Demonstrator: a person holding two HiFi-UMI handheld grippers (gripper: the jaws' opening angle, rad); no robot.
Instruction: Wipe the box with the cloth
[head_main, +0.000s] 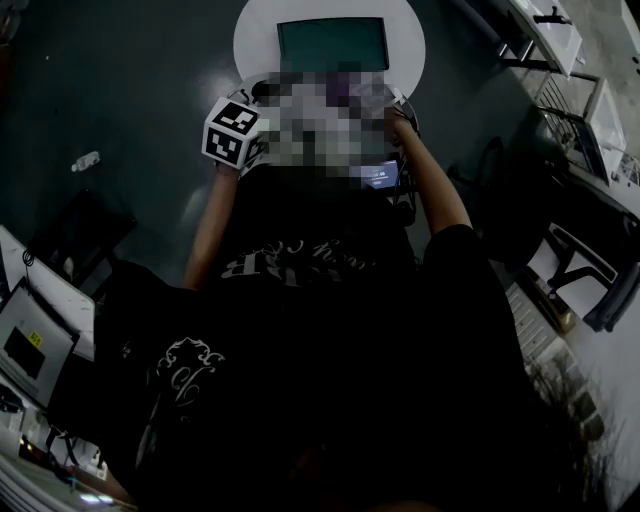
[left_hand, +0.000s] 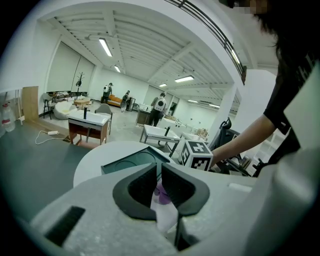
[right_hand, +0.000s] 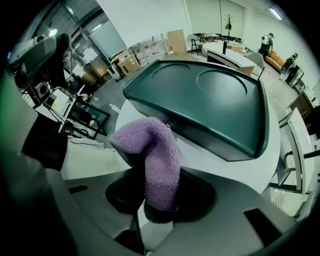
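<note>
A dark green box (head_main: 331, 43) with two round dents in its lid lies on a white round table (head_main: 258, 28). The right gripper view shows the box (right_hand: 200, 100) just ahead. My right gripper (right_hand: 160, 197) is shut on a purple fluffy cloth (right_hand: 156, 160), which stands up from the jaws and flops left, short of the box's near edge. My left gripper (left_hand: 158, 182) has its jaws almost together with only a thin slit, and a bit of purple shows through it. Beyond it are the box (left_hand: 131, 163) and the right gripper's marker cube (left_hand: 198, 155).
The head view is dark and mostly filled by the person's black shirt. A small lit screen (head_main: 380, 177) sits near the right hand. An office chair (head_main: 585, 275) and shelving (head_main: 590, 120) stand at the right. Desks (left_hand: 90, 122) and several people are far off in the hall.
</note>
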